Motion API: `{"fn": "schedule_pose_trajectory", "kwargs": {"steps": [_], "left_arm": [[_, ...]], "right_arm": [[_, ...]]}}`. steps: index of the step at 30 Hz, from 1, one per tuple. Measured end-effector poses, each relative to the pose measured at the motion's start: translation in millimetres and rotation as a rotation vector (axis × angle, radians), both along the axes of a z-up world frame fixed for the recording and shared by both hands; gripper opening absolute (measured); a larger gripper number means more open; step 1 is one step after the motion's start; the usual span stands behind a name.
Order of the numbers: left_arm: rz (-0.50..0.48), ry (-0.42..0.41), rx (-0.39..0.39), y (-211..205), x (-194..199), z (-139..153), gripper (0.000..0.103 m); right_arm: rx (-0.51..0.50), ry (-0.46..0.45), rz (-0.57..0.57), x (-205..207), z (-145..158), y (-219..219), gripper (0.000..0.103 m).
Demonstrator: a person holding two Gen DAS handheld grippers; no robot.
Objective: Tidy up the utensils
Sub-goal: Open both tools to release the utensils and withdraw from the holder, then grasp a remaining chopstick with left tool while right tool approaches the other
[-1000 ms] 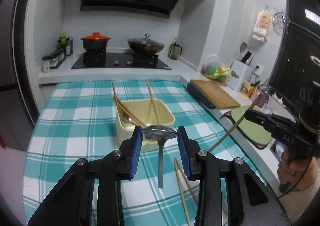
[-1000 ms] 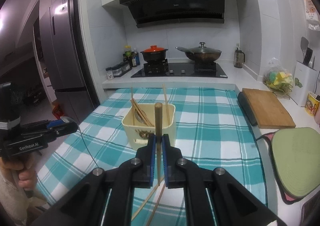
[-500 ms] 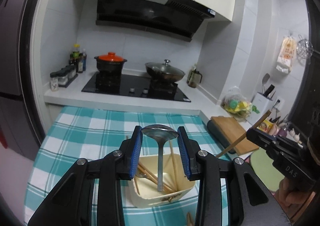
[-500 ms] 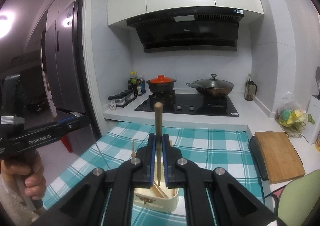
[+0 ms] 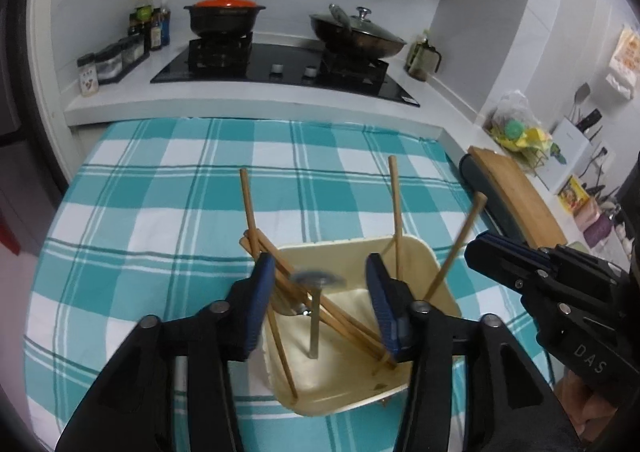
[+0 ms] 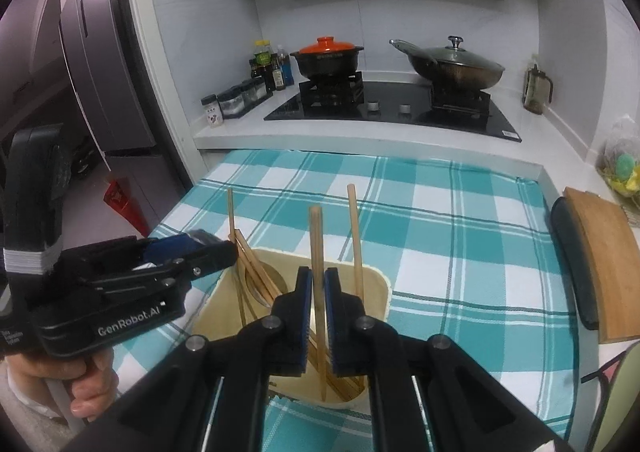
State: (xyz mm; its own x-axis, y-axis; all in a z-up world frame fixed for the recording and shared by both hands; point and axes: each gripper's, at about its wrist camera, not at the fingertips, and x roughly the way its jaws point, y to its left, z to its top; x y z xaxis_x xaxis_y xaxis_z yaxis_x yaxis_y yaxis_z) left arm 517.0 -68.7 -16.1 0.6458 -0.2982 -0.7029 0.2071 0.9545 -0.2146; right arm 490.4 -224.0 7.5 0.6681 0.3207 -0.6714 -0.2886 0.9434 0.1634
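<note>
A cream bin (image 5: 420,248) (image 6: 380,280) stands on the teal checked cloth (image 5: 160,211) with several wooden chopsticks (image 5: 249,207) leaning in it. My left gripper (image 5: 319,258) hangs over the bin and its jaws are opening. The metal spoon (image 5: 314,316) stands blurred between the pads, touching neither, handle down in the bin. Another spoon bowl (image 5: 290,308) lies inside. My right gripper (image 6: 317,271) holds one chopstick (image 6: 316,236) upright with its lower end in the bin; its jaws are just starting to open. That gripper (image 5: 482,248) also shows at the right of the left wrist view.
Behind the cloth is a black hob (image 5: 280,67) with a red-lidded pot (image 5: 224,13) and a lidded wok (image 5: 356,33). Spice jars (image 5: 108,61) stand at the back left. A wooden cutting board (image 6: 600,252) lies at the right. A fridge (image 6: 100,63) stands at the left.
Both grippers have moved forward and down over the bin. The left jaws have spread and let go of the spoon. The right gripper's chopstick now reaches into the bin.
</note>
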Motion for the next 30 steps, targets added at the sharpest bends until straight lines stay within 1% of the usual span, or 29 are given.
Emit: {"fn": "schedule_pose_trajectory", "kwargs": {"steps": [1,3,4,5,7,9,13,15,19,21,23,25,27,30], "left_arm": [[0.006,-0.010,-0.003,2,-3,1,0.071],[0.007,-0.032,0.011,5,-13,4,0.077],[0.004,-0.038,0.025,7,-21,6,0.079],[0.001,-0.040,0.038,10,-28,8,0.080],[-0.012,-0.034,0.067,15,-45,8,0.085],[-0.032,-0.022,0.103,21,-69,3,0.087],[-0.088,0.032,0.174,31,-127,-20,0.089],[-0.114,0.064,0.193,36,-158,-37,0.090],[-0.124,0.127,0.191,41,-221,-79,0.090],[-0.123,0.149,0.162,38,-247,-95,0.090],[-0.139,0.169,0.112,30,-267,-106,0.090],[-0.157,0.176,0.087,20,-278,-115,0.090],[-0.181,0.179,0.103,6,-284,-122,0.090],[-0.217,0.162,0.128,-14,-288,-127,0.090]], "right_arm": [[0.012,0.001,-0.003,3,-2,-1,0.014],[0.055,-0.020,-0.022,0,-1,-8,0.037],[0.071,-0.036,-0.034,-5,2,-11,0.040],[0.077,-0.048,-0.041,-9,3,-14,0.040],[0.071,-0.066,-0.048,-23,6,-19,0.041],[0.061,-0.073,-0.053,-39,5,-25,0.041],[0.043,-0.050,-0.060,-85,-6,-41,0.041],[0.006,-0.034,-0.070,-117,-18,-49,0.041],[-0.066,0.003,-0.100,-186,-55,-62,0.041],[-0.074,0.038,-0.128,-223,-78,-66,0.041],[-0.057,0.069,-0.158,-256,-99,-68,0.041],[-0.024,0.100,-0.194,-284,-117,-68,0.041],[0.006,0.120,-0.227,-303,-129,-68,0.041],[0.038,0.141,-0.253,-319,-141,-68,0.041]]}}
